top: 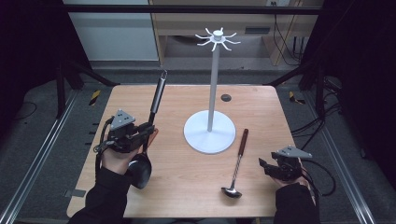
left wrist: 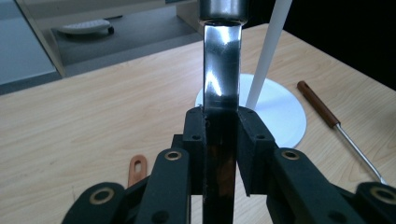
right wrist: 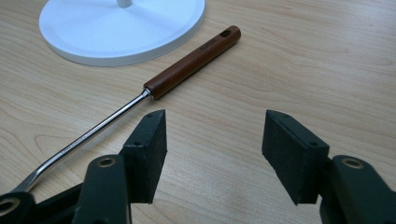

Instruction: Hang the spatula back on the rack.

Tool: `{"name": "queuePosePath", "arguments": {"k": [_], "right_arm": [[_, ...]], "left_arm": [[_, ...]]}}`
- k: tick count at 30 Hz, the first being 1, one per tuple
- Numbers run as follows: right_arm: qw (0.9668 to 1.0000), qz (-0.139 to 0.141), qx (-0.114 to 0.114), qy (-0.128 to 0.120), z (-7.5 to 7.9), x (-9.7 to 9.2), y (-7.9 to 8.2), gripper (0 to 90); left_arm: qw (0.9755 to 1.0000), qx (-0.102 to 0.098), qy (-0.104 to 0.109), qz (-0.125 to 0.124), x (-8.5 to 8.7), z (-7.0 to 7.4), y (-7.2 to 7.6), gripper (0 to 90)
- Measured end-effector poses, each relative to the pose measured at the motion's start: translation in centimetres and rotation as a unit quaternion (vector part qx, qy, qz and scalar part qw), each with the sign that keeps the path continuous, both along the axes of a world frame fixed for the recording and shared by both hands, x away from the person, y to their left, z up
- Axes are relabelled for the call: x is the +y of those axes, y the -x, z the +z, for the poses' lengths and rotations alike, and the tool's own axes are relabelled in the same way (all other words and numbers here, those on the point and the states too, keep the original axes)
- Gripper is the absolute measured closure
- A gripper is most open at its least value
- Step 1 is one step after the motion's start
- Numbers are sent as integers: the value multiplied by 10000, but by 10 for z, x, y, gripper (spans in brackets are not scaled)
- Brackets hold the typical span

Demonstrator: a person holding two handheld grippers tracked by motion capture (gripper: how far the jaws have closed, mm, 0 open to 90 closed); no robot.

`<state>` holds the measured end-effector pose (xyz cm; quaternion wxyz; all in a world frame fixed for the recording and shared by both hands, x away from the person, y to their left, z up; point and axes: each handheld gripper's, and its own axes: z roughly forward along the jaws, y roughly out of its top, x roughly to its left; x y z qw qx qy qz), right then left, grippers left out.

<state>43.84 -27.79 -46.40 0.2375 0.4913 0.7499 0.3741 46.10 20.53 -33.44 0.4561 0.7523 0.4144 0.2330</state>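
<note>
A: So, from the high view, how far along is this?

B: Partway, I'd judge. The left gripper (top: 140, 133) has its jaws clamped on a dark ladle (top: 150, 126), handle tilted up toward the white stand (top: 211, 119); no hook holds anything yet. A second ladle (top: 237, 163) lies flat on the surface (top: 261, 107).

A: And the left gripper view?

B: Jaws pressed on the shiny handle (left wrist: 222, 79), stand behind it.

A: The right gripper view?

B: The right gripper (right wrist: 212, 140) hangs open and empty near the wooden-handled ladle (right wrist: 191, 63). Both ladles remain to hang.
</note>
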Motion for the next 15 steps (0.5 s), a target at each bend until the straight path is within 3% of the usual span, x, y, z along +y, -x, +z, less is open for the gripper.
{"name": "queuePosePath", "arguments": {"k": [15], "right_arm": [[10000,3,-19,11,0,-1,-1,404]], "left_arm": [[9977,-503,391,-229,-19,25,1,750]]}}
